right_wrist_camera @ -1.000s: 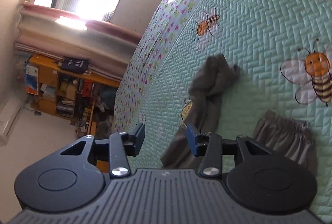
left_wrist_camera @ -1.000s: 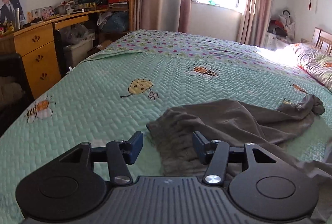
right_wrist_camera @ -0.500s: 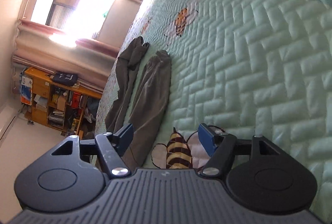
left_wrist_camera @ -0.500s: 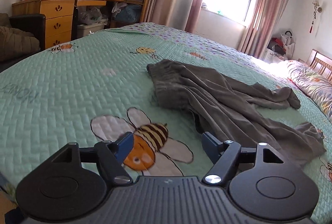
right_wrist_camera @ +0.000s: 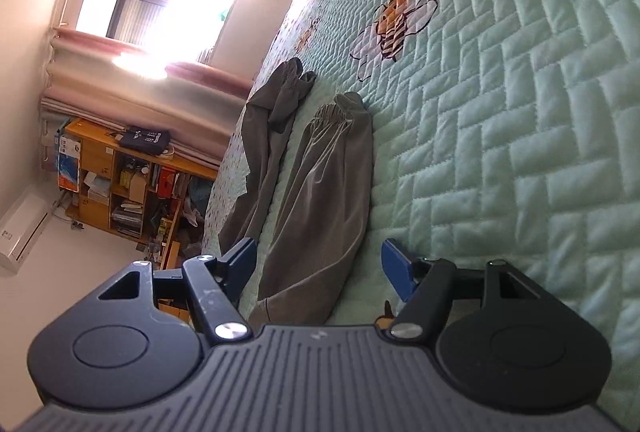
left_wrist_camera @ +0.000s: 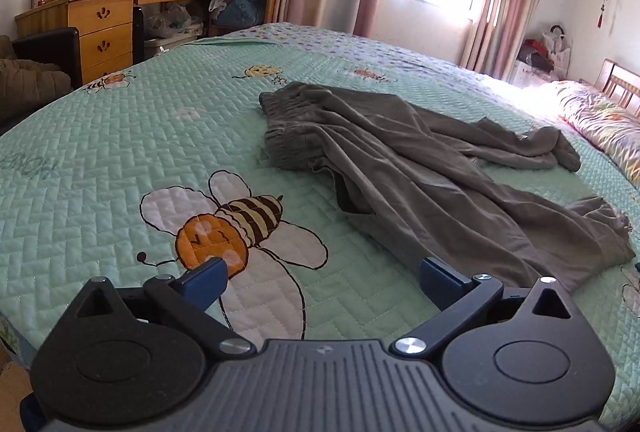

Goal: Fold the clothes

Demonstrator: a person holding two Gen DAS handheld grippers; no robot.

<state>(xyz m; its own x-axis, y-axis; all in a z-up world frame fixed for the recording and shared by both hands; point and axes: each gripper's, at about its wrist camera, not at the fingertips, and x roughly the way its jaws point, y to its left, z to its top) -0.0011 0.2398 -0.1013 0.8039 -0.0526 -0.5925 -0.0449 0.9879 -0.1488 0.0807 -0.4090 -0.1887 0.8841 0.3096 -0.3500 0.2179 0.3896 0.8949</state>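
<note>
The left gripper (left_wrist_camera: pixel 322 278), at the bottom centre of the left wrist view, is seen with its jaws opening wide and nothing between them but the bee pattern on the bedspread (left_wrist_camera: pixel 120 152). The trousers (left_wrist_camera: pixel 420 168) are spread up and to the right of it, with the gathered waistband (left_wrist_camera: pixel 296 128) near the frame's centre and the two legs running toward the right edge, so the long axis is laid from centre to lower right. One leg's hem (left_wrist_camera: pixel 596 232) is found at the lower right, just beyond the right-hand finger. In the rotated right wrist view, the right gripper (right_wrist_camera: pixel 316 264) is shown spread apart, gripping nothing, with one trouser leg (right_wrist_camera: pixel 320 200) rising from between its fingers toward the middle of the frame, its gathered cuff (right_wrist_camera: pixel 340 110) farthest away. The right gripper is judged the nearer to cloth. The lower end of that leg is hidden behind the gripper body, and whether the pads touch it cannot be told. The far leg's end is bunched and hard to read.
</note>
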